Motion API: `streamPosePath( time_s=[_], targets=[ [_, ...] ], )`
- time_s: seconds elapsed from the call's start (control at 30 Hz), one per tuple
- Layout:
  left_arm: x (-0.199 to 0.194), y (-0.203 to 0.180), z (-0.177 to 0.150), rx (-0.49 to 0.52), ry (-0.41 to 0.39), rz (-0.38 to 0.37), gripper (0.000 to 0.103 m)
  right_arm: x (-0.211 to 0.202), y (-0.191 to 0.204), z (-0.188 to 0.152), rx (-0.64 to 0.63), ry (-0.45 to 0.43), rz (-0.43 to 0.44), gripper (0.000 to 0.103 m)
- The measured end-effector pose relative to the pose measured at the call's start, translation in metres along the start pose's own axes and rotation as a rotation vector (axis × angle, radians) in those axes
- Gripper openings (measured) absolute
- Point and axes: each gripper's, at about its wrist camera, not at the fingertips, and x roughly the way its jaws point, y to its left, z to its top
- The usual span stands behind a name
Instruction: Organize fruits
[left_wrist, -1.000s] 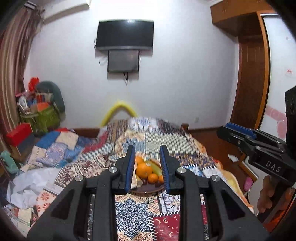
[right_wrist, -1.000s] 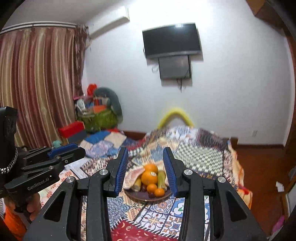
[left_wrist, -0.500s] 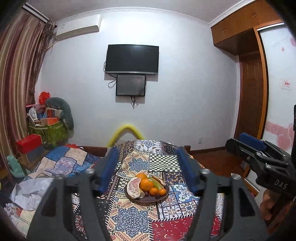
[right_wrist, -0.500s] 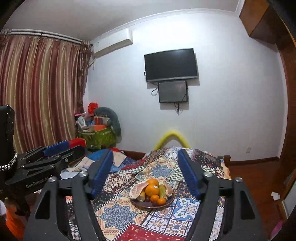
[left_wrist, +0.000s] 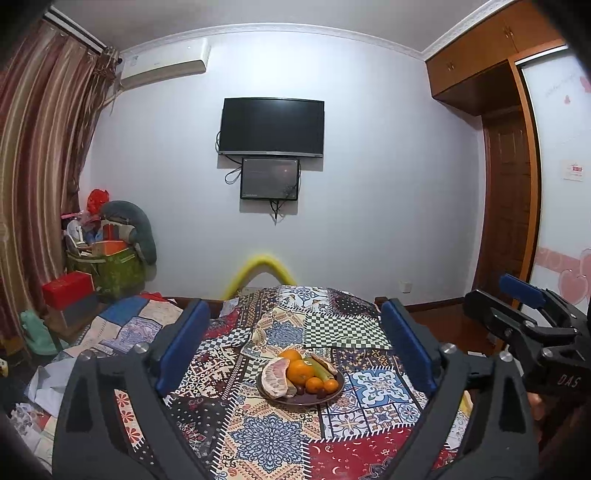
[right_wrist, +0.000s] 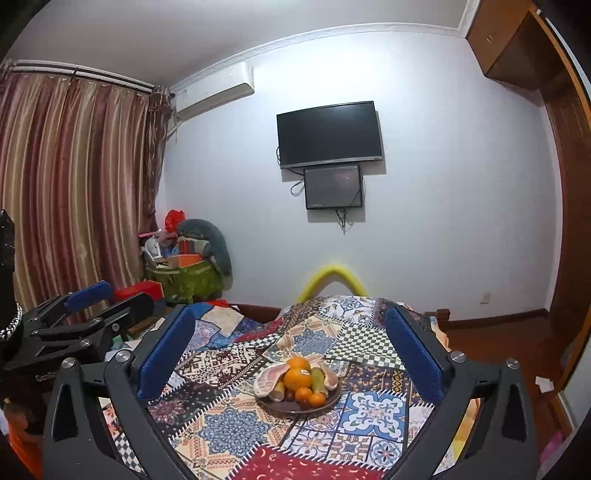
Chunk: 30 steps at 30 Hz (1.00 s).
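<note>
L hand-held gripper (left_wrist: 295, 350): jaws wide apart & opening, nothing btwn them. R hand-held gripper (right_wrist: 290, 350): same, jaws spread wide & opening, nothing held. Both point slightly down over a patchwork cloth (left_wrist: 266, 435) w/ mixed patterns; can't tell if tabletop or bed under it. Ahead of both, centred btwn the pads but well apart from them: brown plate (left_wrist: 301, 398) of fruit. On it a pomelo wedge (left_wrist: 275, 376) at L side, big orange (left_wrist: 300, 371) in middle, small oranges (left_wrist: 321, 384) nearer the gripper, greenish banana (left_wrist: 320, 369) to R. Beyond plate: yellow curved tube (left_wrist: 264, 269) at far edge of cloth, then white wall w/ TV (left_wrist: 272, 127). Far L: curtains (right_wrist: 74, 192), green bag (right_wrist: 188, 280) of clutter.
</note>
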Motion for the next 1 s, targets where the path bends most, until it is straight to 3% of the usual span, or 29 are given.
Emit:
streamPosePath(
  time_s=[1.0],
  targets=[
    [-0.002,-0.007,0.0,0.014,-0.014,0.011,0.102,-0.01,0.001,0.003,-0.008,-0.005,-0.007,0.103]
  ],
)
